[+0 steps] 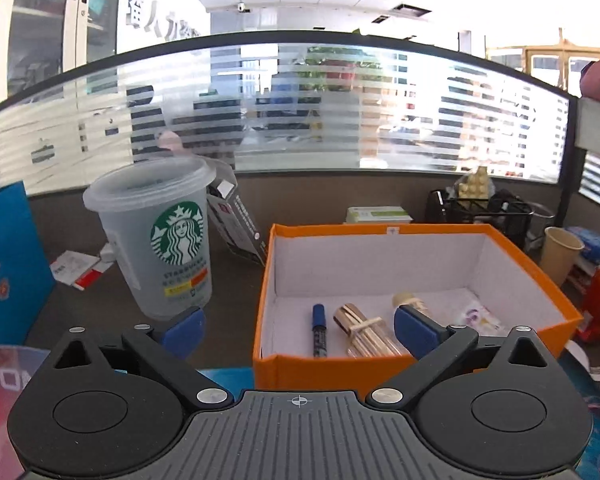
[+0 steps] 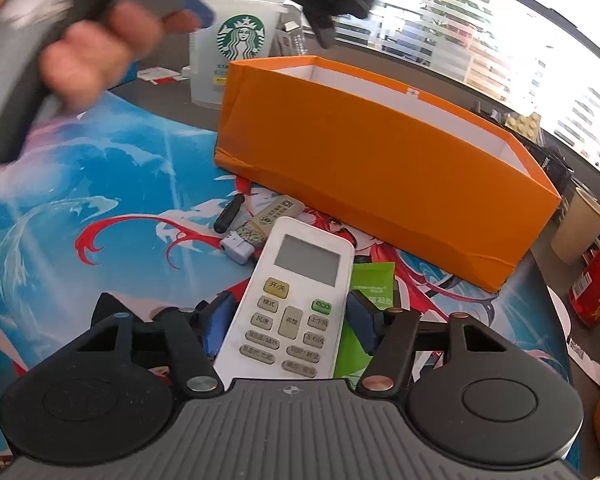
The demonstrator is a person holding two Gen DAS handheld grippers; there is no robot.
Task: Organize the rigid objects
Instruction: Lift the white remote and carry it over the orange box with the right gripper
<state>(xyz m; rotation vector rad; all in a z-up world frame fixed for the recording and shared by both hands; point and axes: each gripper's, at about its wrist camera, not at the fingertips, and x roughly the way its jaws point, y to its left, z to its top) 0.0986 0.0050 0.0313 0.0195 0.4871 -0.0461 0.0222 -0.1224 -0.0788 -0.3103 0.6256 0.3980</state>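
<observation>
My right tongs straddle the white remote, which lies flat on the printed mat near its front edge, just in front of the orange box. The blue pads flank its lower half – whether they already press on it I cannot tell. My left tongs stand wide apart, empty, above the box's front wall; a blue marker and a stick bundle lie inside. Risk: the remote overlaps a green packet and sits beside a lighter – a low pinch may drag either along. A grip this far toward one end may let the remote tip and strike the box wall.
</observation>
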